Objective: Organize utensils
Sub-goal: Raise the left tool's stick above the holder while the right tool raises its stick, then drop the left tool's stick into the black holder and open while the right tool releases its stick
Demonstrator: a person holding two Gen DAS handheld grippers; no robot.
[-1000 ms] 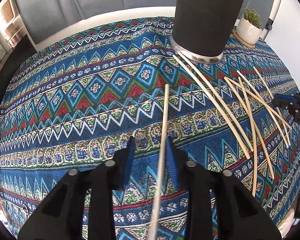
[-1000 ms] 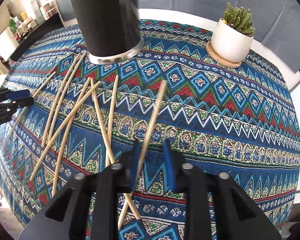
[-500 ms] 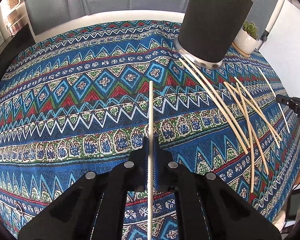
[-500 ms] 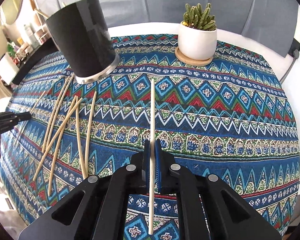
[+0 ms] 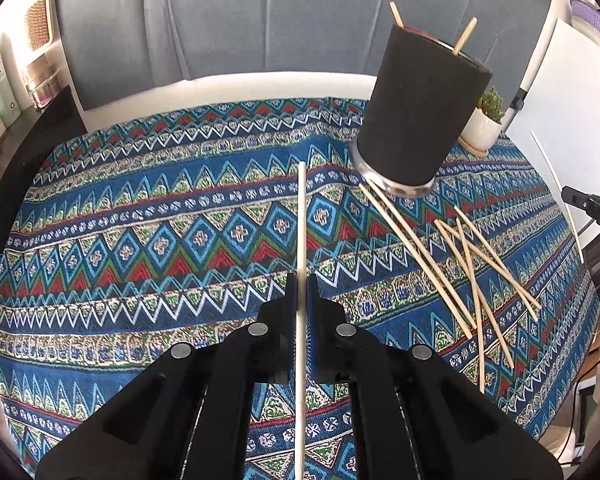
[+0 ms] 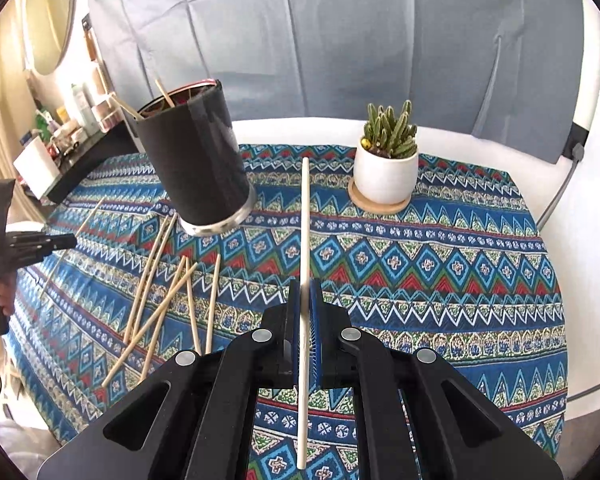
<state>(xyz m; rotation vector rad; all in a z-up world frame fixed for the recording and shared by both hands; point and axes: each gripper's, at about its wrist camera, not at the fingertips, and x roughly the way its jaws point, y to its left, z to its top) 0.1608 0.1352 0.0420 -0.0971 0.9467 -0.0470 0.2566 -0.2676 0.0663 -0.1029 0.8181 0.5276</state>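
I've got the left gripper (image 5: 299, 296) pinching one chopstick (image 5: 301, 220), and the right gripper (image 6: 305, 300) pinching another chopstick (image 6: 305, 220), both lifted off the tablecloth (image 5: 140, 240) lengthwise so they can drop into the black holder (image 6: 192, 160); the loose chopsticks (image 5: 460, 264) lie beside it.

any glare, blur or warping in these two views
Left wrist view: fisheye bends the tablecloth edges and tilts the black holder; white board blown out. Right wrist view: same warping, bright window side at left, cactus pot sharp.
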